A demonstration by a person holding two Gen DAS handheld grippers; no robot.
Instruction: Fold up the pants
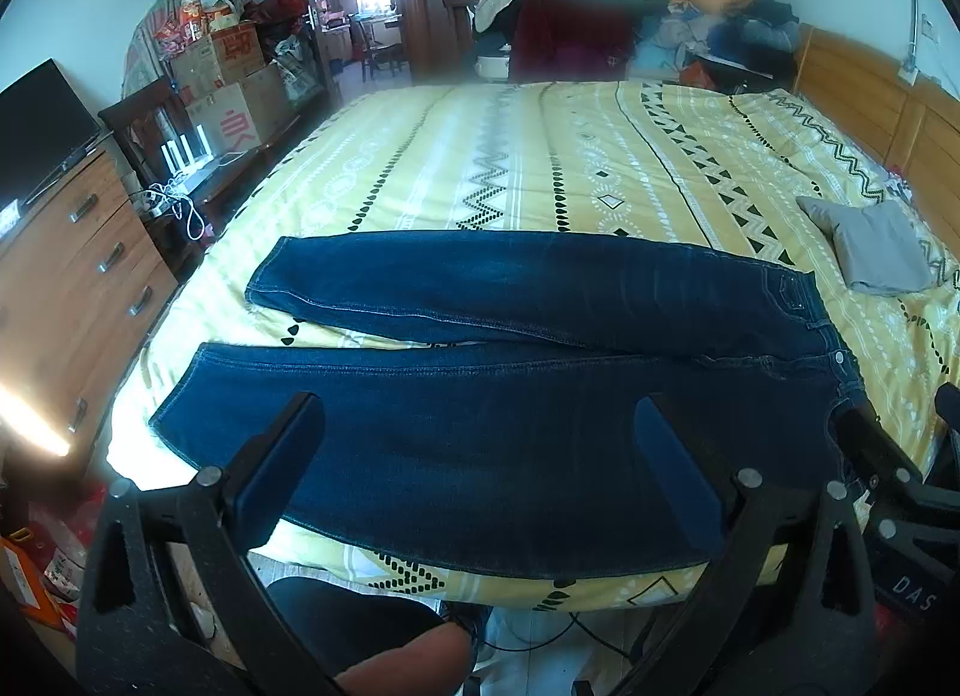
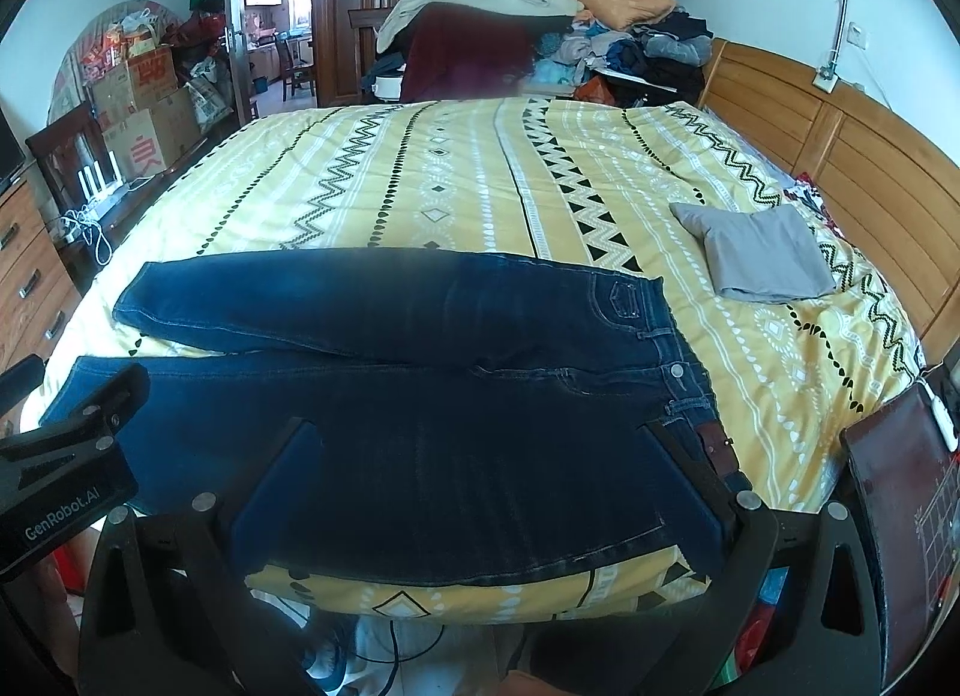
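Yellow patterned bed point(image 1: 510, 156) fills mid-frame. Dark blue jeans point(image 1: 510, 396) lie flat across its lower edge, legs spread leftward. Grey folded cloth point(image 2: 762, 252) at right. Left gripper point(image 1: 480, 456) and right gripper point(image 2: 480, 480) spread wide, empty, over the jeans.

Dark blue jeans point(image 2: 420, 396) lie spread flat across the near edge of the bed point(image 2: 480, 186), waistband to the right, legs slightly apart; the right gripper point(image 2: 480, 492) hovers wide open above the jeans' near leg; a folded grey cloth point(image 2: 762, 252) lies beyond the jeans' waistband
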